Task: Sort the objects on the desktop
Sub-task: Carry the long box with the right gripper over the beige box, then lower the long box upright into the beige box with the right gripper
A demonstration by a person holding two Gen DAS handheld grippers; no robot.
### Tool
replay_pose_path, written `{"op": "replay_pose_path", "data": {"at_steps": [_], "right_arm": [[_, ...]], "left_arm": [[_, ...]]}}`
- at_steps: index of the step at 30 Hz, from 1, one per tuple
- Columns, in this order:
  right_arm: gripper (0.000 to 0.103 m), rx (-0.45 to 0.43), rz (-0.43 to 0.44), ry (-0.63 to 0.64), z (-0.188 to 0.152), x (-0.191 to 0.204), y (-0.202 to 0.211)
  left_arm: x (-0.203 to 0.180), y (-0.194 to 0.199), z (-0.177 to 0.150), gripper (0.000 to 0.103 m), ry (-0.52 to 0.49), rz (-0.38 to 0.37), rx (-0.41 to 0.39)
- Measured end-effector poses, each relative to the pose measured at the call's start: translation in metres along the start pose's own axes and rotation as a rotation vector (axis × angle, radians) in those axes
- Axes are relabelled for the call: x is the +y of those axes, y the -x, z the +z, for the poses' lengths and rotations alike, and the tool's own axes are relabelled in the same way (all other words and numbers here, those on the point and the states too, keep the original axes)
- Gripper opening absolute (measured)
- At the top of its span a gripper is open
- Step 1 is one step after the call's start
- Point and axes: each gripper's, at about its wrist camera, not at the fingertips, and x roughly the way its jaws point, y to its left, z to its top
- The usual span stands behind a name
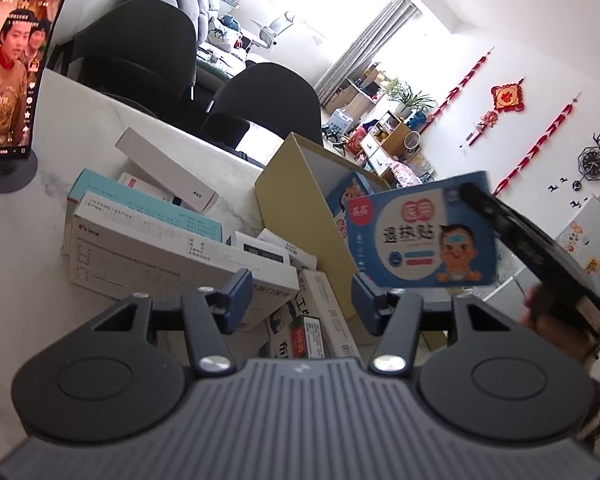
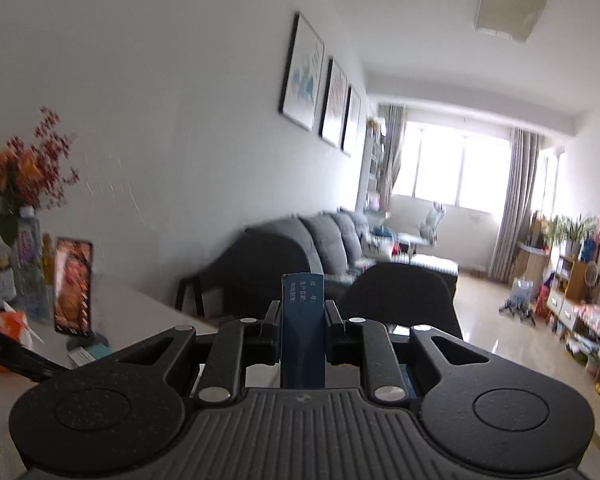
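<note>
the right gripper [image 2: 302, 322] holds the blue box [image 1: 420, 232] clamped between its fingers above the cardboard box [image 1: 300, 208]; the left gripper [image 1: 302, 296] has its fingers apart over the bench [image 1: 28, 240].

The right gripper [image 2: 302, 320] is at the bottom middle of the frame. Its fingers [image 2: 274, 322] squeeze a blue box [image 2: 303, 334] that stands upright between them. At the left, a phone [image 2: 73, 286] stands on the white tabletop [image 2: 140, 312], near a bottle [image 2: 30, 264] and flowers [image 2: 24, 176]. Two dark chairs [image 2: 400, 296] are behind the box.
</note>
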Motion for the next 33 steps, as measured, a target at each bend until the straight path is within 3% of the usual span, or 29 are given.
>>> {"op": "replay_pose_path", "data": {"at_steps": [10, 18, 28, 33], "right_arm": [[0.021, 0.116, -0.036, 0.002, -0.015, -0.013, -0.089], [0.021, 0.13, -0.047, 0.009, -0.012, -0.015, -0.14], [0.022, 0.129, -0.049, -0.012, -0.02, -0.027, -0.153], [0.022, 0.182, -0.05, 0.018, -0.021, -0.025, -0.14]], "left_arm": [[0.001, 0.003, -0.003, 0.054, -0.037, 0.032, -0.004], [0.002, -0.001, -0.004, 0.054, -0.059, 0.059, 0.001], [0.0, -0.005, -0.007, 0.054, -0.074, 0.07, 0.01], [-0.003, -0.004, -0.012, 0.054, -0.076, 0.058, 0.014]]}}
